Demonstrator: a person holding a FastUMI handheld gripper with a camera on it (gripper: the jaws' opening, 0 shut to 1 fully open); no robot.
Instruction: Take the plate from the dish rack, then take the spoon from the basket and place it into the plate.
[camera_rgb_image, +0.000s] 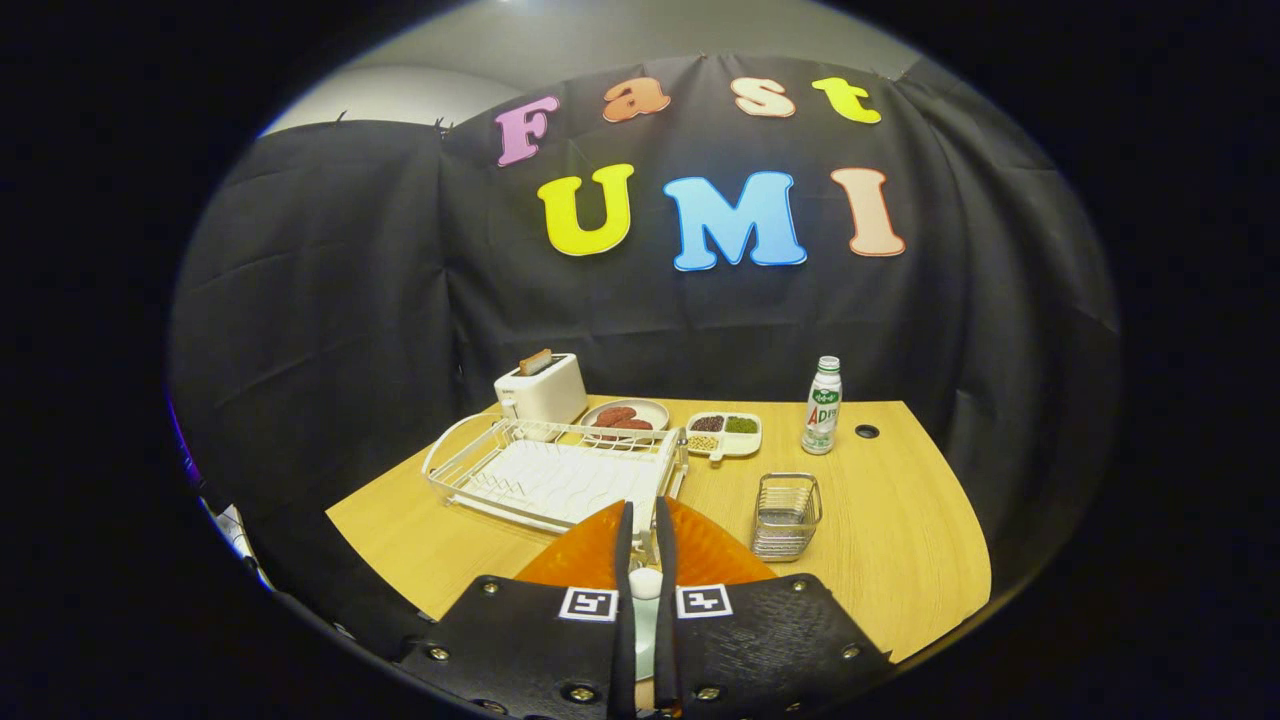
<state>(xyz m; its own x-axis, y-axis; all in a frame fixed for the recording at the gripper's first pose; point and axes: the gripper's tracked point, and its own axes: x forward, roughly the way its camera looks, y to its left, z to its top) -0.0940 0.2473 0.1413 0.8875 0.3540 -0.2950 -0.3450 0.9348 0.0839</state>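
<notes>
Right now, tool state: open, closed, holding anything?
Tool: closed on a spoon, its white handle pinched between the fingers, above the orange plate.

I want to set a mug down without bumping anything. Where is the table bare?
Bare wood lies right of the wire basket and around the bottle. The back row is crowded: toaster, sausage plate, divided dish, dish rack. The gripper is shut on a white spoon over the orange plate.
</notes>
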